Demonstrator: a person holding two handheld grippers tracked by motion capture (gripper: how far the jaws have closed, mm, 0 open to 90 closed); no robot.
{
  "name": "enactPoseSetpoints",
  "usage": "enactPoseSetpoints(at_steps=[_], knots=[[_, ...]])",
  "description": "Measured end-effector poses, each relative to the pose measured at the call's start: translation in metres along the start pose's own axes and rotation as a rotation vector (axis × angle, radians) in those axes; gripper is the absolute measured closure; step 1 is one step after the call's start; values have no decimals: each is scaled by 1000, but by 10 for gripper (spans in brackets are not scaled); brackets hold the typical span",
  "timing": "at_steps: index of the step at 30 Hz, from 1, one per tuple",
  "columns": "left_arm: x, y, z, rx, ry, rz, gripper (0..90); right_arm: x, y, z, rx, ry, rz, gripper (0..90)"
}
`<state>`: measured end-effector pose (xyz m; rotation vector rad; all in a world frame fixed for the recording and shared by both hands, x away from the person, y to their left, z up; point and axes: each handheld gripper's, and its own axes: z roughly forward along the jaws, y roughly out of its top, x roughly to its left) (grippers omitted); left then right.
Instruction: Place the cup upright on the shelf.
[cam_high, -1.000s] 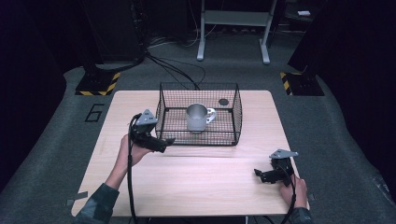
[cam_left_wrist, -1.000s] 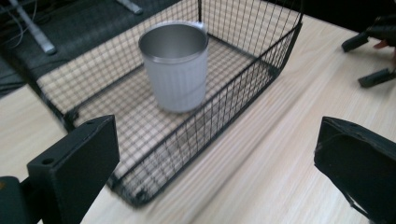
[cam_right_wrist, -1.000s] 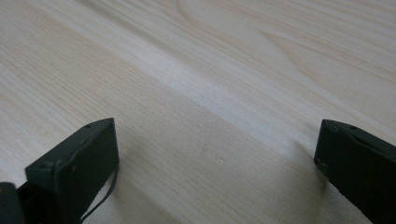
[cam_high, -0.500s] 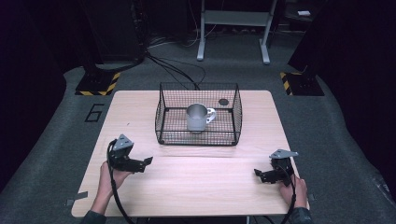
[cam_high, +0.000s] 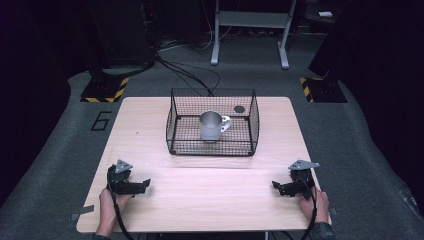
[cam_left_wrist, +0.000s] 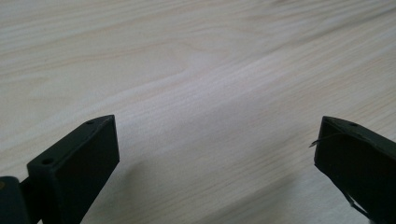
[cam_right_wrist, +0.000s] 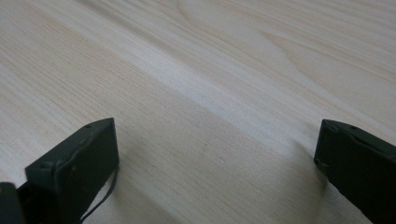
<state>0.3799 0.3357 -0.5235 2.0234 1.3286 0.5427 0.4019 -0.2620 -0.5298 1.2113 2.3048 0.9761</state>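
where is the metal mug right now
In the high view, the metal mug stands upright inside the black wire basket at the table's far centre.

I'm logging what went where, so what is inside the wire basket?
A metal mug stands upright inside the wire basket, handle toward the person's right. A small dark round thing shows through the far mesh; whether it lies inside or behind cannot be told. The mug's inside is hidden.

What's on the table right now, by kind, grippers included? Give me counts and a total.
Black wire mesh basket: 1
Silver metal mug with a handle, upright inside the basket: 1
Small dark round disc, on the basket floor: 1
Handheld black two-jaw grippers, left and right: 2
Total: 5
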Motion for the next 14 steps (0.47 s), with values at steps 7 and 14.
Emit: enactPoseSetpoints(at_steps=[7, 14], knots=[[-3, -6, 6, -18, 21, 2, 1, 0, 0, 0, 0, 0, 0, 0], [-2, -6, 7, -23, 18, 4, 0, 0, 0, 0, 0, 0, 0, 0]])
